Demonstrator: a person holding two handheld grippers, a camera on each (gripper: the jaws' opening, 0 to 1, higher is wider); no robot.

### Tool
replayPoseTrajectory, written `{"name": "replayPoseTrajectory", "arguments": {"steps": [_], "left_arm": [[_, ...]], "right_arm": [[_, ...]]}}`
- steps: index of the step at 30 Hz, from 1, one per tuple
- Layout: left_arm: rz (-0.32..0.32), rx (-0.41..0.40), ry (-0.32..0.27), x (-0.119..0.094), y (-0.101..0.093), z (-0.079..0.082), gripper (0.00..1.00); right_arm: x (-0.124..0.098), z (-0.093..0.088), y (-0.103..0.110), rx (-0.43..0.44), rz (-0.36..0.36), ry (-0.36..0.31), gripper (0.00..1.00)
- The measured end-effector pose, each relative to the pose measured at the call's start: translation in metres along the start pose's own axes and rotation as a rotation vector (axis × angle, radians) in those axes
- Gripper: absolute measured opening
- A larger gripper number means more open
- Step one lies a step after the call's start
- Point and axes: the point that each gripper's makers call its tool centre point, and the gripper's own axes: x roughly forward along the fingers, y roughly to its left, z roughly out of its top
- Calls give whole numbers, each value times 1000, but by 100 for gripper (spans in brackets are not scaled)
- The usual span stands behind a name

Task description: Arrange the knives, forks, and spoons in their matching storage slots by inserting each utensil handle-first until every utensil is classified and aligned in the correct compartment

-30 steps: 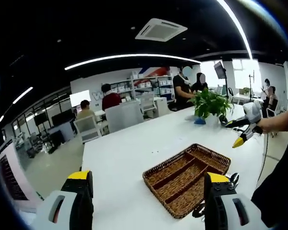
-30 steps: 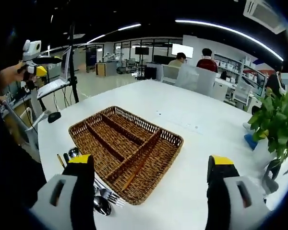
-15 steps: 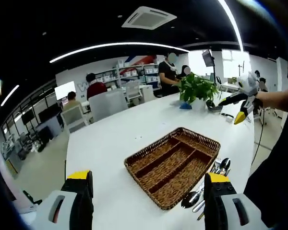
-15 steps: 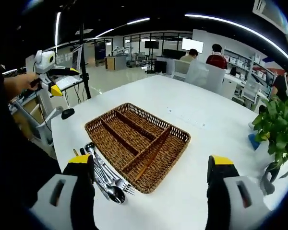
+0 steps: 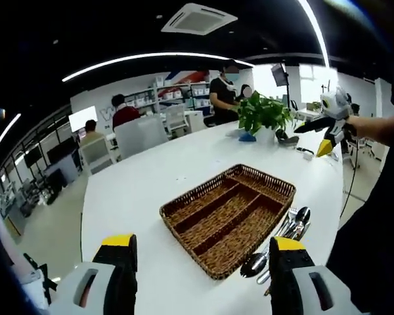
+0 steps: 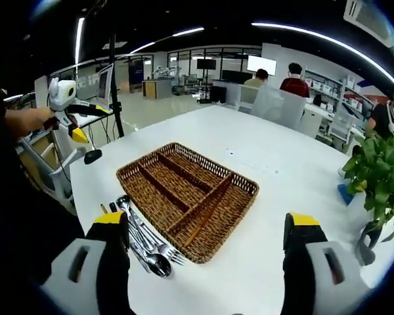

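A wicker tray [image 6: 134, 172] with long slots divided by wicker walls sat on a white desk [image 6: 262, 154], its slots holding nothing that could be made out. In the right gripper view, a loose bunch of utensils [image 6: 144, 243] lay on the desk just beside the tray's near edge, with spoon bowls and fork tines pointing the same way and dark handles trailing toward the desk's rim. The right gripper [image 6: 207, 230] hung above the desk's near part with its jaws spread wide and nothing between them; the bunch lay next to its left jaw. The left gripper [image 6: 79, 121] appeared at the far left of that view, held up in a hand [image 6: 27, 120] off the desk's side, its yellow tip pointing down; whether it was parted could not be told from there.

In the left gripper view the tray [image 5: 178, 202] lay at a slant in the middle of the desk [image 5: 151, 164], and the utensils [image 5: 282, 236] rested against its right-hand edge, one spoon bowl [image 5: 253, 264] nearest the camera. The left gripper [image 5: 198, 252] had its jaws held well apart and empty. The right gripper [image 5: 325, 134] showed at the upper right, held high above the desk's far corner. A potted plant [image 5: 262, 117] stood near the far end of the desk, and several people sat or stood at desks behind it.
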Motion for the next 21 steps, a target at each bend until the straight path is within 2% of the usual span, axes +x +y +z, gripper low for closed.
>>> {"name": "replayPoseTrajectory", "arguments": {"steps": [3,4,6,8,11,13,16,19,21], "left_arm": [[-62,-24,13,7,-15,-12,99],[-74,6,61,12,-17,-30,99],[-92,77,118,17,-23,-47,96],[-134,91,123,23,-34,-54,95],[-171,66,124,31,-48,-61,95],[-179,71,141,37,-53,-68,92],[-178,106,185,42,-61,-78,80],[-228,129,216,48,-76,-89,78],[-268,150,252,53,-86,-100,73]], "right_arm": [[-1,-3,1,5,3,2,99],[-1,-3,2,4,3,2,99],[-2,-5,2,7,3,3,99],[-2,-6,4,15,7,2,99],[-3,-10,7,17,15,7,99],[-4,-12,8,17,13,8,99],[-7,-13,9,25,11,5,99],[-8,-15,12,26,12,9,99],[-9,-16,13,28,11,9,99]]}}
